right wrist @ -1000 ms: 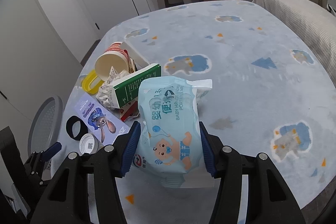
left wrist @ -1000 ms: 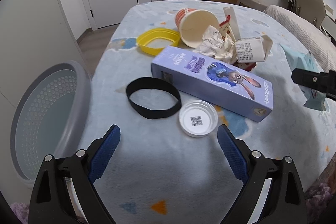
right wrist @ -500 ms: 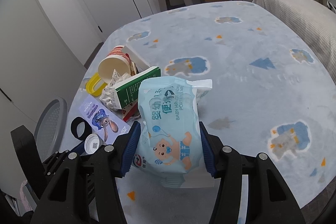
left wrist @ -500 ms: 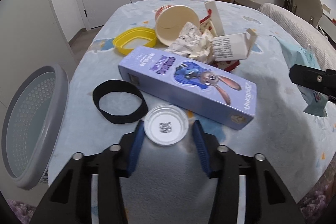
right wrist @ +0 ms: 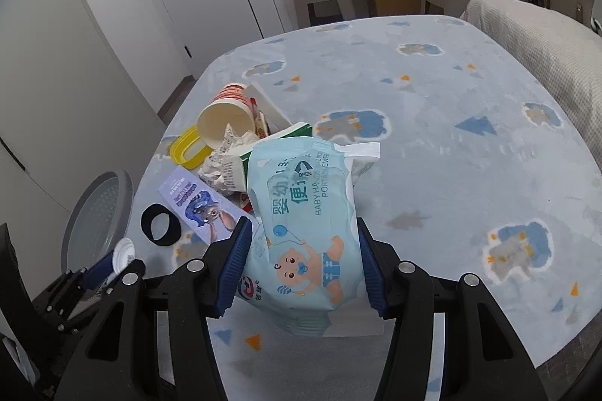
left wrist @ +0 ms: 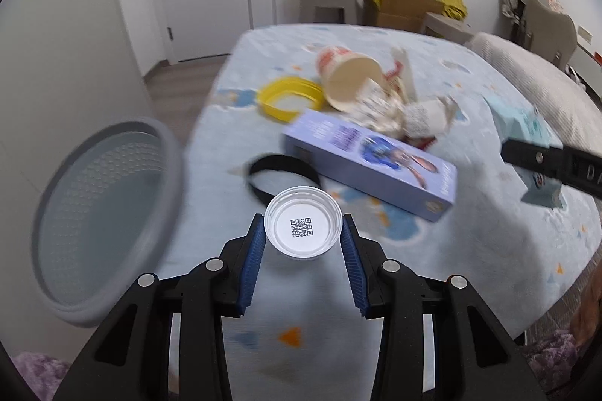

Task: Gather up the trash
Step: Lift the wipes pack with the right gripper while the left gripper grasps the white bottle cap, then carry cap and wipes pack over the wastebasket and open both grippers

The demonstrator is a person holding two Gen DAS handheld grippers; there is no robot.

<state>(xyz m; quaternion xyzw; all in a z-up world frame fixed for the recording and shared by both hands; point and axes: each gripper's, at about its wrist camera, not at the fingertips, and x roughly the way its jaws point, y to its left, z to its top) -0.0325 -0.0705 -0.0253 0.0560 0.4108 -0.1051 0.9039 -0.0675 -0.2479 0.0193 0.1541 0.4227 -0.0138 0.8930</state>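
The left tool is clenched on the white lid, its blue pads pressing the rim from either side, and the lid looks lifted clear of the tabletop, with the QR label facing the camera. The step in hand is likely carrying it to the grey bin, which stands just off the tabletop's edge, to the left of the tool with its mouth tilted toward it. To do it well, keep the squeeze steady, since a shallow round lid gripped by its rim could pop out if pressure slackens or twists; swing left until the lid is well over the mouth, not the rim, before letting go. The right tool grasps the wipes pack at its lower half and holds it above the tabletop; keep it out of the left tool's way until its own turn. Left on the tabletop beyond the lid are the black band, purple box, yellow ring, cup and crumpled paper
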